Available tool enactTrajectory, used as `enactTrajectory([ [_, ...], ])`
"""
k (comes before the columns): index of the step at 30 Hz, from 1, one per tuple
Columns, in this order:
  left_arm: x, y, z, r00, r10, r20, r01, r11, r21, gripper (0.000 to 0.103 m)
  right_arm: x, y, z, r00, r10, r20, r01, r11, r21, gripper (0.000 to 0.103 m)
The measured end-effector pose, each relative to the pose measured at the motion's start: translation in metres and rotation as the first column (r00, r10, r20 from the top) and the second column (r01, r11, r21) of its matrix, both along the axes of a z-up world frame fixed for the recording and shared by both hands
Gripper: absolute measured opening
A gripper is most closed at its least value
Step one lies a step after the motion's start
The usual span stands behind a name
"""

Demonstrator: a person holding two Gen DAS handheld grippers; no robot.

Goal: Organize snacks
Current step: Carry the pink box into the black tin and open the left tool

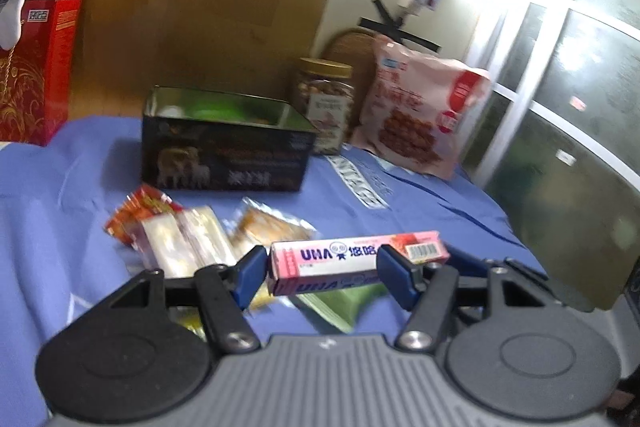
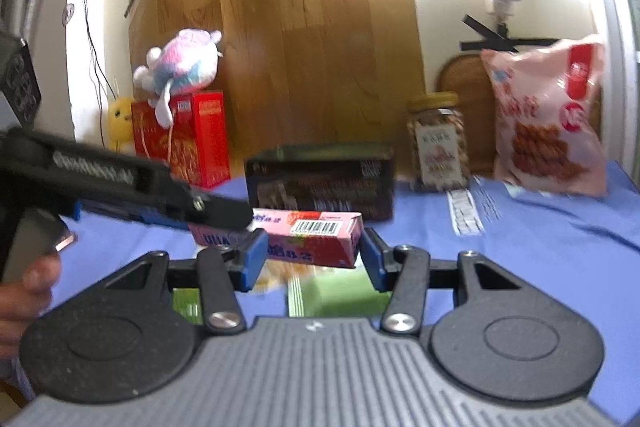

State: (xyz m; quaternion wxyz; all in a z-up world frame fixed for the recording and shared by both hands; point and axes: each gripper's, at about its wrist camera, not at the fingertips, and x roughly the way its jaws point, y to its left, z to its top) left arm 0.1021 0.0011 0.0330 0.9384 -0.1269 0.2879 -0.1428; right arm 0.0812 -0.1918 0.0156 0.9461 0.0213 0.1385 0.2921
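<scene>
Left gripper (image 1: pixel 322 273): half open, pads clamped on candy box (image 1: pixel 356 259), lower centre. Right gripper (image 2: pixel 313 259): half open, gripping same box at its other end. Tin (image 1: pixel 224 143): open, mid-frame beyond. Advice: keep both grips level, carry together, release over tin.

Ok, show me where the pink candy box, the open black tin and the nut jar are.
candy box (image 1: pixel 352 257): left wrist view, printed front face between the pads.
black tin (image 1: pixel 224 159): left wrist view, front wall.
nut jar (image 2: pixel 438 143): right wrist view, label on its front.
</scene>
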Motion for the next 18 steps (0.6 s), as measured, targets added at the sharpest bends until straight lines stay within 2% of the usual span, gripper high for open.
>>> enactTrajectory([
  [6,0.062,0.032,0.014,0.997,0.070,0.026,-0.070,0.997,-0.024,0.060,0.051,0.031,0.016,0.998,0.032,0.049,-0.030,0.999,-0.038,0.054],
  [12,0.144,0.057,0.029,0.988,0.148,0.052,-0.147,0.989,-0.025,0.062,0.140,0.061,0.025,0.998,0.045,0.044,-0.043,0.999,-0.030,0.056],
  [15,0.192,0.062,0.022,0.987,0.161,0.011,-0.161,0.987,-0.013,0.068,0.190,0.078,0.021,0.999,0.046,-0.019,-0.047,0.997,-0.060,0.058],
  [18,0.213,0.066,0.010,0.982,0.181,-0.054,-0.181,0.983,0.013,0.063,0.202,0.075,0.018,0.999,0.005,-0.041,-0.008,0.997,-0.072,0.058],
])
